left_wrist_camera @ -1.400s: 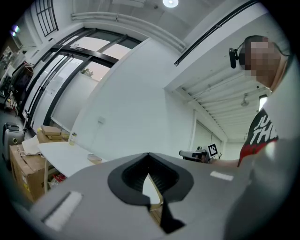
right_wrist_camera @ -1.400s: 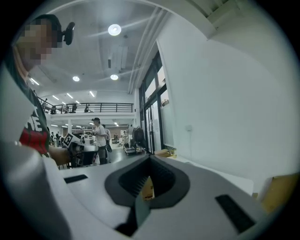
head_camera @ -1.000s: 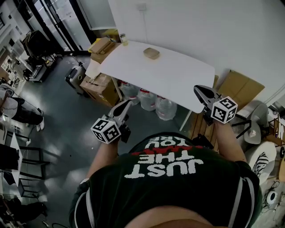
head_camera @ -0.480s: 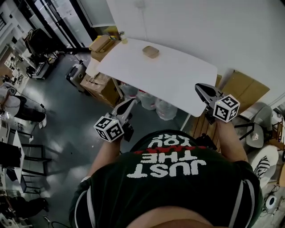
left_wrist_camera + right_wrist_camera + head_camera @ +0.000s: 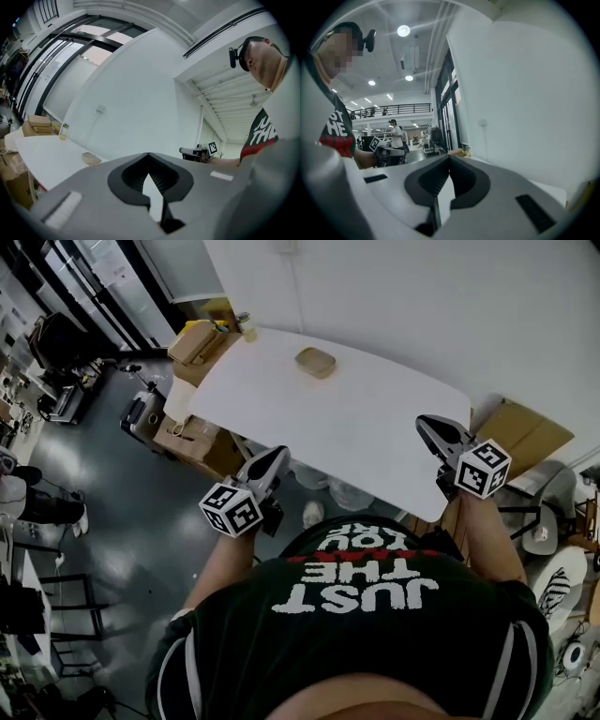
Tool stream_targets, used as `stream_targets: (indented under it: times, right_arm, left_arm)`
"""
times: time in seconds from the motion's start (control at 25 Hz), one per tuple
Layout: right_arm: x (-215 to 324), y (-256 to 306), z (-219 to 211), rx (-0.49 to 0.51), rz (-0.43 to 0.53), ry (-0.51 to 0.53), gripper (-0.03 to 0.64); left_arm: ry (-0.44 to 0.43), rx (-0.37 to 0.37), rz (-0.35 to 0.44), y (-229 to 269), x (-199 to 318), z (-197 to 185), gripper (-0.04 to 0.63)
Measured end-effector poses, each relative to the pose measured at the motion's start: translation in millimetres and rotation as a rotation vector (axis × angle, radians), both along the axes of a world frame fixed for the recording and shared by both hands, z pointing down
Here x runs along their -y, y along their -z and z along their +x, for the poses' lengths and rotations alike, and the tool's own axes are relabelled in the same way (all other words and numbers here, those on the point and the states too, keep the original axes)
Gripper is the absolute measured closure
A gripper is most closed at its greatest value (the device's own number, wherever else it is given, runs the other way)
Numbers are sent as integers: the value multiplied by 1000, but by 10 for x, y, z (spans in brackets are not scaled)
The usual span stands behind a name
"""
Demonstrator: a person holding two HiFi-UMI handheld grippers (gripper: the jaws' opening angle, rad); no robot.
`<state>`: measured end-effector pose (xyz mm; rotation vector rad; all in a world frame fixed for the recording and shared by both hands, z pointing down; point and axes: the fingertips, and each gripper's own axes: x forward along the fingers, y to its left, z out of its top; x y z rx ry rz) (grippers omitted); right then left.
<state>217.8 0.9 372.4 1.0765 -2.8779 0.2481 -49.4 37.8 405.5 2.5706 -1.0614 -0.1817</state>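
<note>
In the head view my left gripper (image 5: pixel 277 455) is held in the air just short of the near edge of a white table (image 5: pixel 375 427), its jaws closed on nothing. My right gripper (image 5: pixel 427 422) hovers over the table's near right corner, likewise shut and empty. A small shallow wooden bowl (image 5: pixel 316 362) sits alone toward the table's far side, well beyond both grippers. The left gripper view has its own tips (image 5: pixel 149 155) meeting, with the bowl (image 5: pixel 91 159) low at left. In the right gripper view the tips (image 5: pixel 449 157) also meet, and the left gripper (image 5: pixel 382 149) shows at left.
Cardboard boxes (image 5: pixel 192 339) and a small jar (image 5: pixel 247 326) stand at the table's far left corner. More boxes (image 5: pixel 183 437) and a suitcase (image 5: pixel 141 414) sit on the floor to the left. A large cardboard sheet (image 5: pixel 520 432) and a chair (image 5: pixel 539 521) are on the right. A white wall runs behind.
The person has stepped toward the table, so it lies nearer and larger under both grippers. The bottles under it have gone out of sight. Both grippers stay shut.
</note>
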Motion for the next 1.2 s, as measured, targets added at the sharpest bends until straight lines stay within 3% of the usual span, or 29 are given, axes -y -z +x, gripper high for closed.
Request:
stream_targets:
  times: [0.24, 0.48, 0.72, 1.04, 1.2]
  right_arm:
    - [1367, 51, -589, 23, -2, -72, 609]
    - [2348, 75, -1138, -35, -16, -86, 609]
    - [2957, -94, -1373, -95, -71, -83, 609]
    - [3513, -330, -1575, -126, -104, -42, 609]
    - [3744, -506, -1633, -140, -126, -1, 609]
  left_arm:
    - [-94, 25, -24, -100, 1588, -457, 588]
    - [-191, 48, -57, -148, 2674, -729, 588]
    - [-246, 14, -148, -511, 3145, -676, 588]
    - [-243, 2, -246, -923, 3527, -690, 588]
    - [-212, 3, -335, -1216, 3693, -704, 586]
